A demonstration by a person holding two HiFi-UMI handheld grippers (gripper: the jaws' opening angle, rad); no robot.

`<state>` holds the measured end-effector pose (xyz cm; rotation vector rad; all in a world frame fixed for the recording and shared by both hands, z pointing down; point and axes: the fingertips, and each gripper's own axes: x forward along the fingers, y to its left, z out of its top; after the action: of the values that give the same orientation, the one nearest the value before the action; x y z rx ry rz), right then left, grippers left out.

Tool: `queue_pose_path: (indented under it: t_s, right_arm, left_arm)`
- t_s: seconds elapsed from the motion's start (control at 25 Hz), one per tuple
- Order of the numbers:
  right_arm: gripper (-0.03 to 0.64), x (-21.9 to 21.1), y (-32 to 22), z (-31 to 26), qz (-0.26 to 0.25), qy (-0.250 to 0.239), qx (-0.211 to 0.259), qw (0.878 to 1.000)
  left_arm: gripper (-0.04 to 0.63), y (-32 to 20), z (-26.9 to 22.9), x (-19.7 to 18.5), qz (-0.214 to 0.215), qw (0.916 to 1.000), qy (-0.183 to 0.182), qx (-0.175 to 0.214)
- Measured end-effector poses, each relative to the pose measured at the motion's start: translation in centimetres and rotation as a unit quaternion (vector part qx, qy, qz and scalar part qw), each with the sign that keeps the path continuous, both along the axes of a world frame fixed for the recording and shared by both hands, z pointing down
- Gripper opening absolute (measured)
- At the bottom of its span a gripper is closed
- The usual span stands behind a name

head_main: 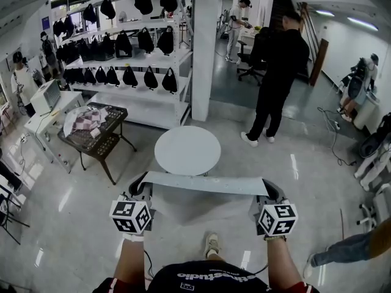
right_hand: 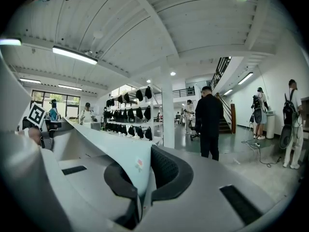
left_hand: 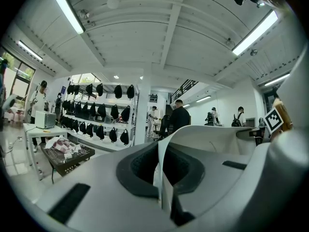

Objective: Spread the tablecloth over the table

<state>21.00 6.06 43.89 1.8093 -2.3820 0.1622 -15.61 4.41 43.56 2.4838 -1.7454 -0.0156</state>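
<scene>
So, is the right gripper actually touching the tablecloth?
Touching. The right gripper view shows the right gripper shut on the tablecloth, with the cloth's edge pinched between its closed jaws.

The round table shows only its top, because its leg is hidden below it and behind the stretched tablecloth. At the lower right a person is cut off by the edge — only a leg in jeans shows. The bundle on the dark side table is too small to tell.

Round white table on glossy floor; crumpled cloths on dark stand.
</scene>
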Motion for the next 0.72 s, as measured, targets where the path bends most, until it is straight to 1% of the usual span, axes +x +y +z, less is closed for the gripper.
queue_pose_path:
  t_s: [0.4,0.72]
  right_arm:
    - [0.026,-0.2,0.2,-0.4,-0.005,0.003,0.002,1.0]
    - [0.026,0.1,-1.0,-1.2,-0.009,0.012,0.011,1.0]
  left_arm:
    - [0.017,0.4,0.0,-0.2,0.003,1.0,0.001,0.0]
    - [0.017,-0.6,0.0,0.1,-0.011,0.9999,0.001,0.0]
